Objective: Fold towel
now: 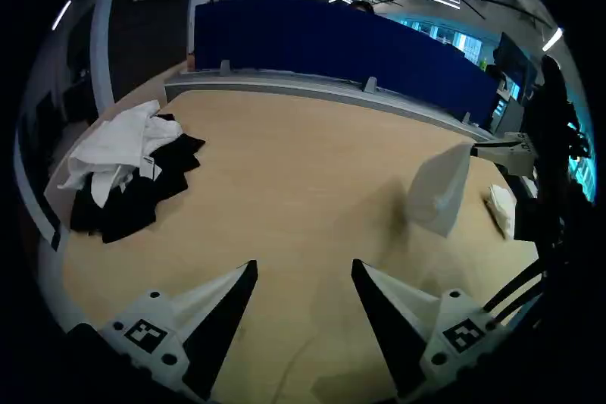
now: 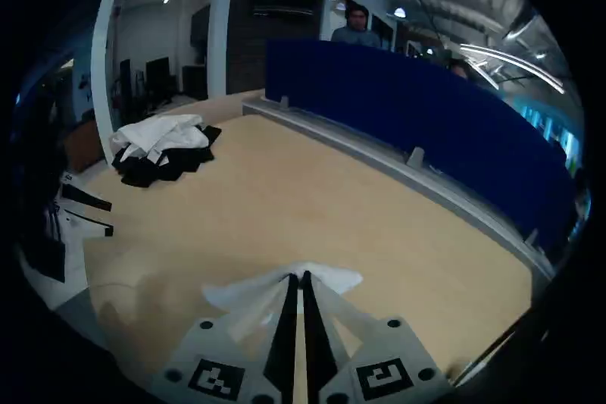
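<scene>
A white towel (image 1: 439, 188) hangs above the wooden table (image 1: 303, 169), pinched at its top corner by my right gripper (image 1: 485, 151), seen from the left gripper view. In the right gripper view, the right gripper (image 2: 298, 279) is shut on the towel (image 2: 333, 280), whose cloth spreads to both sides of the fingertips. My left gripper (image 1: 304, 267) stands open low over the bare tabletop, left of the hanging towel and apart from it. The left gripper's fingers (image 2: 85, 198) also appear at the left edge of the right gripper view.
A pile of white and black cloths (image 1: 125, 169) (image 2: 160, 145) lies at the table's far left corner. A small white cloth (image 1: 501, 208) lies near the right edge. A blue divider (image 1: 341, 48) runs along the back, with people behind it.
</scene>
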The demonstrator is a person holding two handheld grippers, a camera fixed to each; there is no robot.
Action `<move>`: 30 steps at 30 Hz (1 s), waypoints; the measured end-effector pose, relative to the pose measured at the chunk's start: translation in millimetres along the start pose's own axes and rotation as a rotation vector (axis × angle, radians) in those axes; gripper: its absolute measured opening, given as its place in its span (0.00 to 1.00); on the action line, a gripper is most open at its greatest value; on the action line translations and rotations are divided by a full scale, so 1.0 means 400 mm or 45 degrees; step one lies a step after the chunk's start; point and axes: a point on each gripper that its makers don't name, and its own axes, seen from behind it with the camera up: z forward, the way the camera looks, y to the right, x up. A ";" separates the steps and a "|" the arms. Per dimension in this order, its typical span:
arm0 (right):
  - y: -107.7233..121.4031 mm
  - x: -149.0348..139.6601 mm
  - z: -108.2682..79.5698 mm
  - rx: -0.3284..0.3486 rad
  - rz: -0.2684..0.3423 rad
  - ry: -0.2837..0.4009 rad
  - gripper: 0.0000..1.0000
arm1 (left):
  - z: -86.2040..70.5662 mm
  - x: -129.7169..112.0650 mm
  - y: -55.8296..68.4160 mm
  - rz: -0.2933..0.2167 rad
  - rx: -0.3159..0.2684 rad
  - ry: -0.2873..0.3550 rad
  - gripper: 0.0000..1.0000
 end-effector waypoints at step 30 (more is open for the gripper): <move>0.423 -0.036 -0.213 -0.278 0.098 0.008 0.04 | 0.034 0.028 0.106 0.062 -0.072 -0.004 0.92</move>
